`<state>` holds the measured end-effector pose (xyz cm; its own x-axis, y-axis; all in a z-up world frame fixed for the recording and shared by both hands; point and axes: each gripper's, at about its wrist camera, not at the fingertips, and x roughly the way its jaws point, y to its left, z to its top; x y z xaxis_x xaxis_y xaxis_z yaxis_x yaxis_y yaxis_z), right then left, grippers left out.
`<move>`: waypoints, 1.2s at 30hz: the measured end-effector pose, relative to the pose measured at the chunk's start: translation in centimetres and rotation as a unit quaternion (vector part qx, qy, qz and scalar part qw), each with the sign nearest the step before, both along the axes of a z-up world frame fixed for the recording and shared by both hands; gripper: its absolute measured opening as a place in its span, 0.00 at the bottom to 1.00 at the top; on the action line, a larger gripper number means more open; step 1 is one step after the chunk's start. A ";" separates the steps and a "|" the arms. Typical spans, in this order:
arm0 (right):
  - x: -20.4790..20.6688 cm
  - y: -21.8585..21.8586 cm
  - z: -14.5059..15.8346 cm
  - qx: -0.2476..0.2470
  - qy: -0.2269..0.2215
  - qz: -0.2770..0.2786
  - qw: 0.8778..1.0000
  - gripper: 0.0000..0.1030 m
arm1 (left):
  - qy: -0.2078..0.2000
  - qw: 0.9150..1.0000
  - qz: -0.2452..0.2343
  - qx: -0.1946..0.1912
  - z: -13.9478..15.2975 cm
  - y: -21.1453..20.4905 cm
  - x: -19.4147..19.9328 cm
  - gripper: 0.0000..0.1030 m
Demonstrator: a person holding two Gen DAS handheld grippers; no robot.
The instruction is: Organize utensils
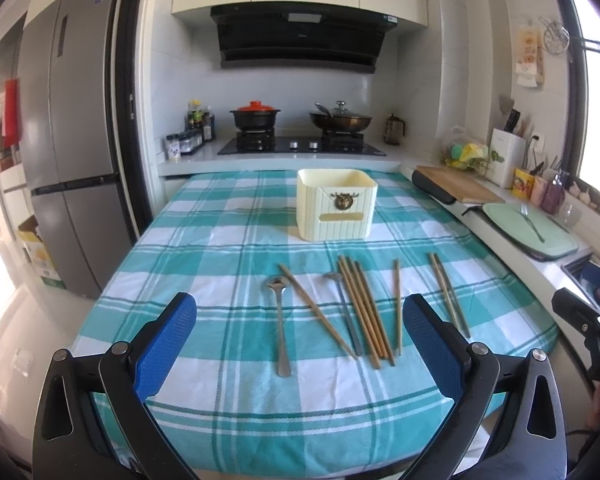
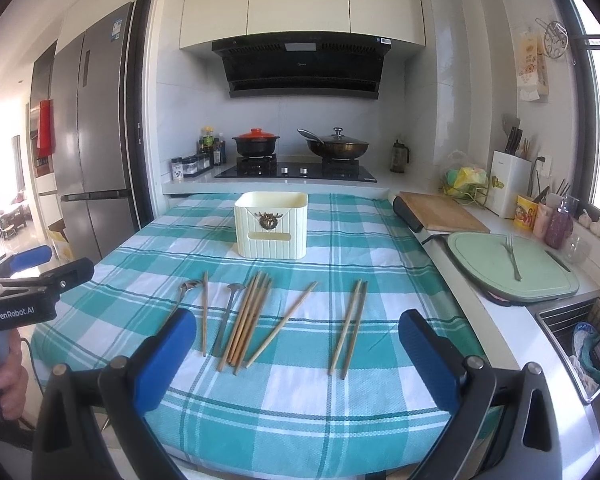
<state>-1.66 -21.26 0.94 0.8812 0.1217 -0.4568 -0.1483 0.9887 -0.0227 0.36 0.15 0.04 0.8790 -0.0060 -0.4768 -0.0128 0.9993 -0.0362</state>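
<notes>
Meanwhile both tools wide and empty, left tool (image 1: 300, 344), right tool (image 2: 296, 348), chopsticks (image 1: 364, 308) and spoons (image 1: 280, 320) before cream box (image 1: 336, 210)

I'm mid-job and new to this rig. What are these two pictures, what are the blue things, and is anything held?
There is no robot arm: a person holds one hand tool per hand, each with a camera looking along its blue tongs. One picture is from the left tongs, the other from the right tongs. Both are open and hold nothing. On the checked tablecloth lie wooden chopsticks and two metal spoons. Behind them stands a cream utensil box. The left tool also shows at the left edge of the right view.
</notes>
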 end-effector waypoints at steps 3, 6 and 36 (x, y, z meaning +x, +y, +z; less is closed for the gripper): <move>0.3 -0.3 0.0 0.005 0.004 -0.006 1.000 1.00 | -0.002 1.000 0.003 0.003 0.0 0.1 0.0 1.00; 0.5 -0.4 0.0 0.006 0.005 -0.010 1.000 1.00 | -0.001 1.000 0.004 0.003 0.0 0.2 0.0 1.00; 2.3 -0.9 -0.7 -0.006 0.012 -0.035 0.999 0.99 | 0.022 0.999 0.023 -0.002 -1.1 1.4 2.3 1.00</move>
